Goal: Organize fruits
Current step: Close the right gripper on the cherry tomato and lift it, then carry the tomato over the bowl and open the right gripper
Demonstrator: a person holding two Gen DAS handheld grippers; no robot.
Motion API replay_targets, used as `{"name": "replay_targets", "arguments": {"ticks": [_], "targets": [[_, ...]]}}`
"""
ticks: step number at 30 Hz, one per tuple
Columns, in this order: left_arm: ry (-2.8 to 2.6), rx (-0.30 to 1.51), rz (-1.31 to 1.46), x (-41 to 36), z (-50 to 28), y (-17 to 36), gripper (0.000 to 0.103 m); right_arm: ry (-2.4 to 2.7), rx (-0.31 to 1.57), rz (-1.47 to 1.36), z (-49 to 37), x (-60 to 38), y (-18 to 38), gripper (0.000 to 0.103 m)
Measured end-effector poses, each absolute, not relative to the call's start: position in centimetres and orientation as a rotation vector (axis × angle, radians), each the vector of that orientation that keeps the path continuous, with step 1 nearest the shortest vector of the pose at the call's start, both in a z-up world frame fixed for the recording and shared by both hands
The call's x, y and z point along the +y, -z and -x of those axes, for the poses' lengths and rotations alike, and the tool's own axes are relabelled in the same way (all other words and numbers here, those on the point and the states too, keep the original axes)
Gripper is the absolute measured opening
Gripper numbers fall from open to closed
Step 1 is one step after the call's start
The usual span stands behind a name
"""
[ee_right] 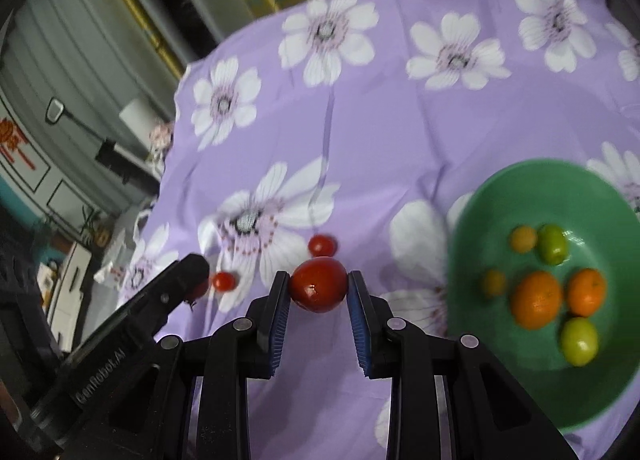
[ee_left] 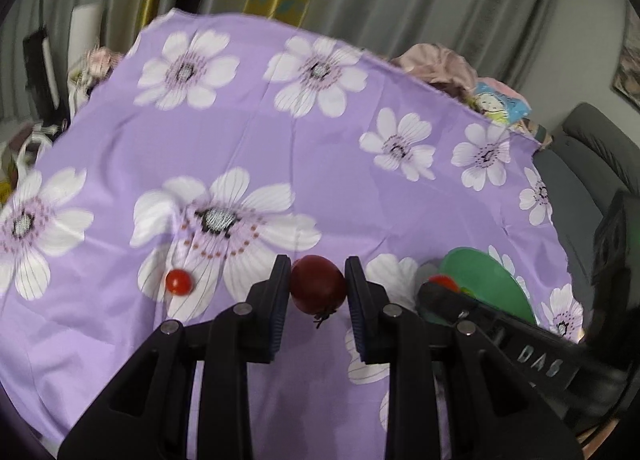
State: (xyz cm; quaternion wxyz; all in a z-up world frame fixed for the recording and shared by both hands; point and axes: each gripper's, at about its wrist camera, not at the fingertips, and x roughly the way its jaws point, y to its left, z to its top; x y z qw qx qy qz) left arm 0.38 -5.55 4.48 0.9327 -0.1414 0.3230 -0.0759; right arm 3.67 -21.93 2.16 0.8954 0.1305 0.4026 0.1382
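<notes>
Faintly, "DAS" on right gripper (ee_left: 438, 292), "GenRobot.AI" on left gripper (ee_right: 198, 276)

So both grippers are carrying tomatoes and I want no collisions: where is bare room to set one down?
The green bowl is bare along its far and near inner walls; its middle is crowded with oranges and green fruits. The purple cloth beyond the two loose cherry tomatoes is wide open.

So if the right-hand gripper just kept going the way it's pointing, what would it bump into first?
Probably the purple flowered cloth. The right gripper, clamped on a red tomato, aims down at bare cloth left of the green bowl; depth is unclear.
</notes>
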Motion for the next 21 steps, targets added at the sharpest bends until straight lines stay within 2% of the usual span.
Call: {"name": "replay_targets", "arguments": {"ticks": [11, 21], "targets": [[0.266, 0.600, 0.205, -12.0, -0.1, -6.2, 0.027, -0.136, 0.674, -0.377, -1.1, -28.8, -5.7, 0.031], [0.439, 0.669, 0.164, -19.7, -1.4, -5.2, 0.027, 0.016, 0.687, -0.519, -0.8, -35.3, -4.4, 0.031]]}}
